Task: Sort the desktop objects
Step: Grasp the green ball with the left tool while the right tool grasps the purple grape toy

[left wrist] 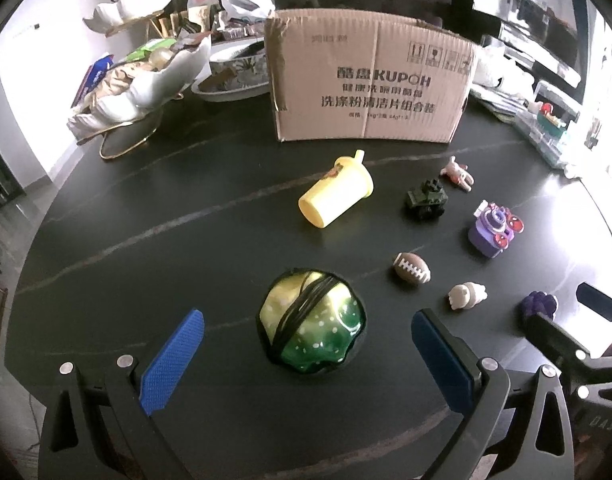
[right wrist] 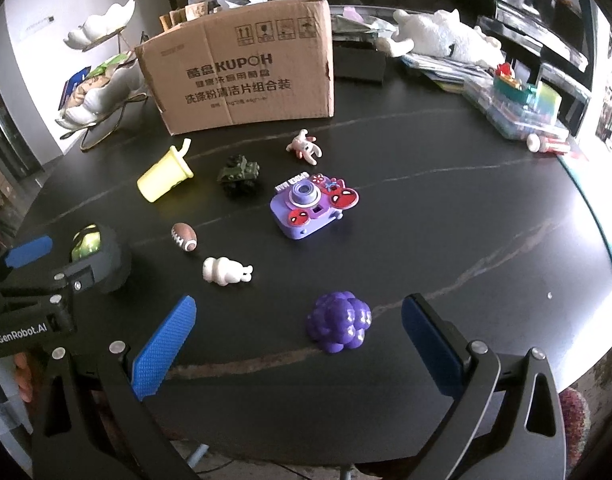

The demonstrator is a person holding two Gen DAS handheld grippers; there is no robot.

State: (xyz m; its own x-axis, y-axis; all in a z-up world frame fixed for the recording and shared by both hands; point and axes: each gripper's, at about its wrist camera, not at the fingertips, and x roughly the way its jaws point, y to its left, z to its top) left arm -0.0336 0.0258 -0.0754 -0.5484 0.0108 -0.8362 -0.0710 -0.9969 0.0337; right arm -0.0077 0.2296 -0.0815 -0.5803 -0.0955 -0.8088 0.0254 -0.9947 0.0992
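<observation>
A shiny green ball (left wrist: pixel 311 322) wrapped in black cord lies on the dark table between the spread blue pads of my open left gripper (left wrist: pixel 307 360). Beyond it lie a yellow cup (left wrist: pixel 335 194) on its side, a green toy tank (left wrist: pixel 425 200), a small football (left wrist: pixel 411 267), a white figurine (left wrist: pixel 467 295) and a purple toy camera (left wrist: pixel 491 227). In the right wrist view a purple grape cluster (right wrist: pixel 339 321) sits just ahead of my open right gripper (right wrist: pixel 298 350). A cardboard box (right wrist: pixel 242 66) stands open at the back.
A pink-white rabbit toy (right wrist: pixel 304 147) lies near the box. White shell-shaped dishes on gold stands (left wrist: pixel 146 80) hold clutter at the back left. Plastic cases (right wrist: pixel 517 108) and a white plush (right wrist: pixel 445 36) crowd the back right. The table edge (right wrist: pixel 585 320) curves at the right.
</observation>
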